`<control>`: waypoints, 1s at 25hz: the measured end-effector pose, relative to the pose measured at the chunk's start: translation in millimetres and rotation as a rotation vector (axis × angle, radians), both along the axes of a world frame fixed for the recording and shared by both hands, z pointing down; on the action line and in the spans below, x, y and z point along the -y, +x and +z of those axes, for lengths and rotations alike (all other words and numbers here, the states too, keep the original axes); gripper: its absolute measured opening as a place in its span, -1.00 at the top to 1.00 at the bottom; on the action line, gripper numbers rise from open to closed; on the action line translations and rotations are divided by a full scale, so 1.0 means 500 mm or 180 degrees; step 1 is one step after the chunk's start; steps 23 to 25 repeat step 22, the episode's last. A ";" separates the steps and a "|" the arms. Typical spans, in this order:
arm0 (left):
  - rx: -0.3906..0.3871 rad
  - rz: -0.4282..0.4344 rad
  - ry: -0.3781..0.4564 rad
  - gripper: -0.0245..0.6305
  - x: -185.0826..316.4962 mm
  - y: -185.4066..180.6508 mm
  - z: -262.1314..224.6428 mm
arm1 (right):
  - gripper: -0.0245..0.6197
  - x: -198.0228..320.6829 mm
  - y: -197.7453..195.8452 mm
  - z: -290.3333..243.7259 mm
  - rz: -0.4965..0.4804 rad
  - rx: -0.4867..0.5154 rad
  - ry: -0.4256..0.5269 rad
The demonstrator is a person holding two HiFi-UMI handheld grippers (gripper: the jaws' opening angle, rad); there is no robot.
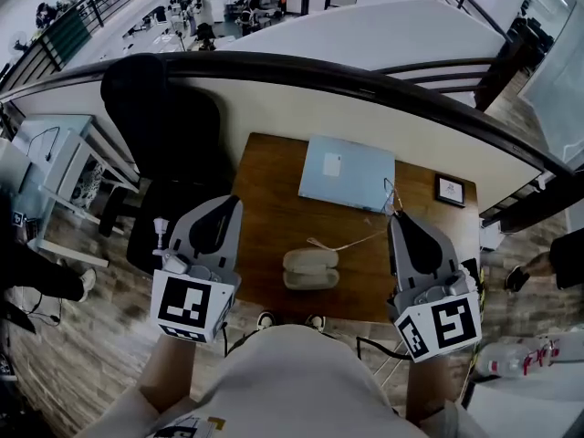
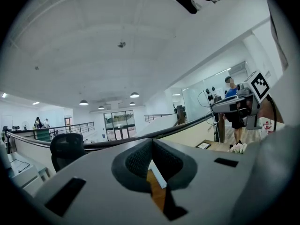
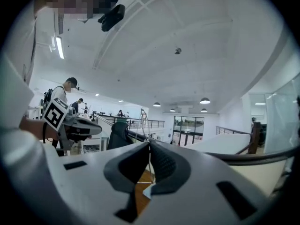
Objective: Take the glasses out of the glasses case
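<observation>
Glasses case (image 1: 310, 268) is seen closed, laid flat on the wooden bench (image 1: 274, 199) near its front edge, with a thin pale cord (image 1: 351, 242) beside it and a shut laptop (image 1: 347, 173) behind. The left tongs (image 1: 230, 203) and right tongs (image 1: 395, 217) are held above the bench on either side of the case, well apart from it. Both pairs are pressed together, with nothing gripped.

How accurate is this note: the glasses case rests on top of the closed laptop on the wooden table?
Wrong in one respect: the glasses case rests directly on the wooden table, apart from the closed laptop and nearer the person, not on top of it. The head view shows this.
</observation>
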State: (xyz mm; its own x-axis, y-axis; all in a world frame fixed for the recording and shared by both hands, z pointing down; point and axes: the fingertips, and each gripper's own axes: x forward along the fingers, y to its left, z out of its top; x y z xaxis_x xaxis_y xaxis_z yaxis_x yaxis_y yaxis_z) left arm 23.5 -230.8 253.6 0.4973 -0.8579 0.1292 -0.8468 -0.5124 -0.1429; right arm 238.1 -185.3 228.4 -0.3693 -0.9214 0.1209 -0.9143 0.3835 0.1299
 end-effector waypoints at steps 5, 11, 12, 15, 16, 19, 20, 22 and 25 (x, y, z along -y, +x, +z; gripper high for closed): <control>0.0007 -0.0036 -0.0037 0.92 -0.003 -0.009 0.004 | 0.89 -0.004 0.000 0.019 0.0000 0.0027 -0.0082; 0.0033 -0.0043 -0.0029 0.92 -0.009 -0.006 0.005 | 0.89 -0.009 0.002 0.013 -0.0033 -0.0004 -0.0043; 0.0032 -0.0041 -0.0030 0.92 -0.009 -0.006 0.005 | 0.89 -0.009 0.000 0.014 -0.0040 -0.0020 -0.0038; 0.0030 -0.0035 -0.0032 0.92 -0.008 -0.006 0.006 | 0.89 -0.009 -0.006 0.017 -0.0063 -0.0059 -0.0044; 0.0035 -0.0033 -0.0039 0.92 -0.008 -0.006 0.007 | 0.89 -0.009 -0.007 0.018 -0.0068 -0.0065 -0.0049; 0.0080 -0.0036 -0.0072 0.92 -0.008 -0.005 0.011 | 0.89 -0.005 -0.006 0.018 -0.0068 -0.0081 -0.0054; 0.0094 -0.0035 -0.0077 0.92 -0.007 -0.004 0.012 | 0.89 -0.004 -0.005 0.018 -0.0064 -0.0086 -0.0052; 0.0116 -0.0021 -0.0087 0.92 -0.005 0.000 0.011 | 0.89 -0.001 -0.002 0.017 -0.0054 -0.0096 -0.0049; 0.0116 -0.0021 -0.0087 0.92 -0.005 0.000 0.011 | 0.89 -0.001 -0.002 0.017 -0.0054 -0.0096 -0.0049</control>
